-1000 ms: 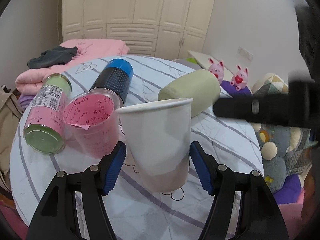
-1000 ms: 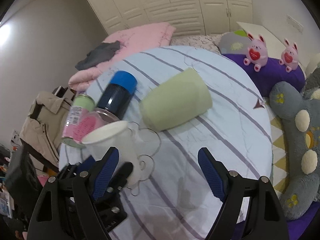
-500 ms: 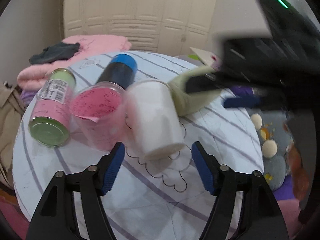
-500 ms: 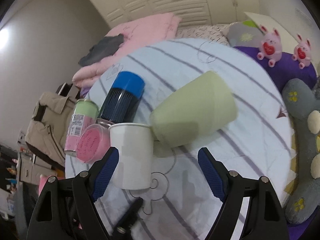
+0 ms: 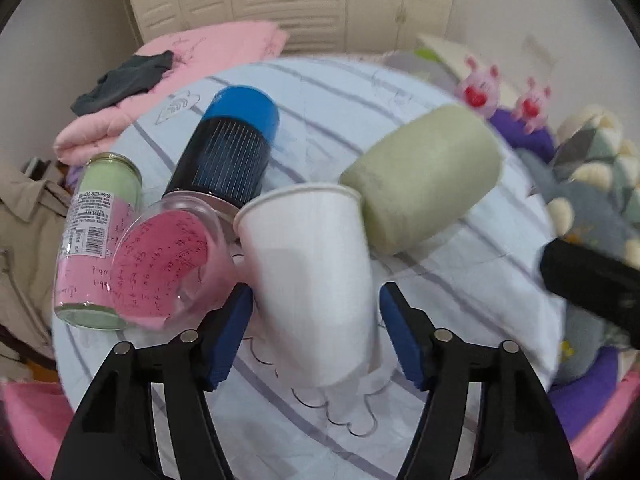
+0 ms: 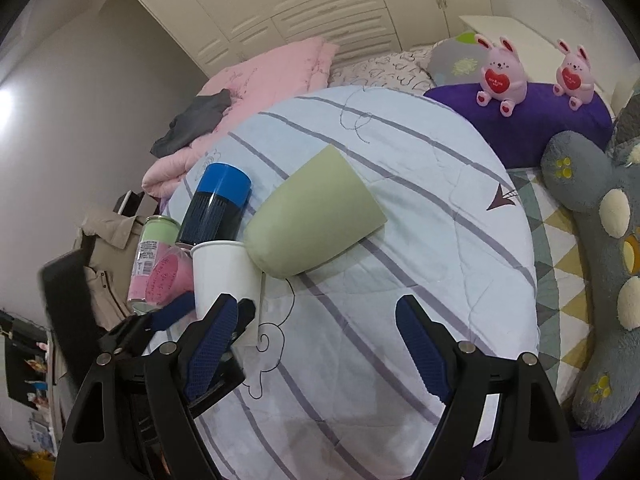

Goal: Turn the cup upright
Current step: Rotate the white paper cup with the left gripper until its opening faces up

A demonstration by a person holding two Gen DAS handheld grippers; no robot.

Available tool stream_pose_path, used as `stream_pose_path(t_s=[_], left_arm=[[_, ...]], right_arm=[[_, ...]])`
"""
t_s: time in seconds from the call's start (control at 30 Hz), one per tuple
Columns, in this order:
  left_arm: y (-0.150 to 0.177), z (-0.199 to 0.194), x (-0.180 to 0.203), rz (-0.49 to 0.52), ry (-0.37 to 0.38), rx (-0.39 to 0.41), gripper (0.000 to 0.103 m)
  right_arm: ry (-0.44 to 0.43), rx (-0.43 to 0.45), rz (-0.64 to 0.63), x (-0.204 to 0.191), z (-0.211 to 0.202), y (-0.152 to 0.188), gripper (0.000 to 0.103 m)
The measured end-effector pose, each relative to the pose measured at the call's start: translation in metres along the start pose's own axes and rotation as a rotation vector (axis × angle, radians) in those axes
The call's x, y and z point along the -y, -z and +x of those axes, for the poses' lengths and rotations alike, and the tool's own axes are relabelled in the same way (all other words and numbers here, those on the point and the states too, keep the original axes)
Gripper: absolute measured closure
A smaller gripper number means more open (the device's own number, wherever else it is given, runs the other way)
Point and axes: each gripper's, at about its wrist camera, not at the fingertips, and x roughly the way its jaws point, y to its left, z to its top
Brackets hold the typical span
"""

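Observation:
A white paper cup [image 5: 312,280] stands mouth up, a little tilted, on the striped round table [image 5: 440,280]. My left gripper [image 5: 314,336] is open with its blue pads either side of the cup's lower half, not clearly touching. The cup also shows in the right wrist view [image 6: 224,276]. A pale green cup [image 6: 316,216] lies on its side just behind it, also seen in the left wrist view [image 5: 424,176]. My right gripper [image 6: 316,348] is open and empty above the table's front, right of the white cup.
A clear cup with pink paper [image 5: 172,268], a green-lidded jar [image 5: 96,236] and a black bottle with a blue cap [image 5: 228,148] lie left of the white cup. Pink bedding [image 6: 260,80] lies behind, plush toys [image 6: 500,76] to the right.
The left gripper has moved back in around the white cup, which now stands mouth up between its pads. The right gripper has pulled back toward the table's front.

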Motion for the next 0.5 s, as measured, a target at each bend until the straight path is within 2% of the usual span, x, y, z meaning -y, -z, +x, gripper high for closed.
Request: stream_pose_path(t_s=[0.13, 0.2, 0.27, 0.37, 0.5], left_arm=[[-0.003, 0.011, 0.000, 0.003, -0.022, -0.027, 0.039], [-0.003, 0.009, -0.005, -0.008, 0.002, -0.007, 0.040], [0.001, 0.001, -0.010, -0.016, 0.036, 0.043, 0.040], [0.017, -0.018, -0.017, -0.012, 0.055, 0.166, 0.040], [0.038, -0.031, -0.019, 0.010, 0.085, 0.257, 0.040]], right_arm=[[-0.022, -0.009, -0.002, 0.004, 0.005, -0.003, 0.020], [-0.030, -0.013, 0.010, 0.009, 0.009, -0.004, 0.020], [-0.043, -0.019, 0.022, 0.012, 0.012, -0.002, 0.020], [-0.055, -0.018, 0.026, 0.009, 0.013, -0.002, 0.020], [-0.086, 0.004, 0.011, -0.006, 0.010, -0.005, 0.020]])
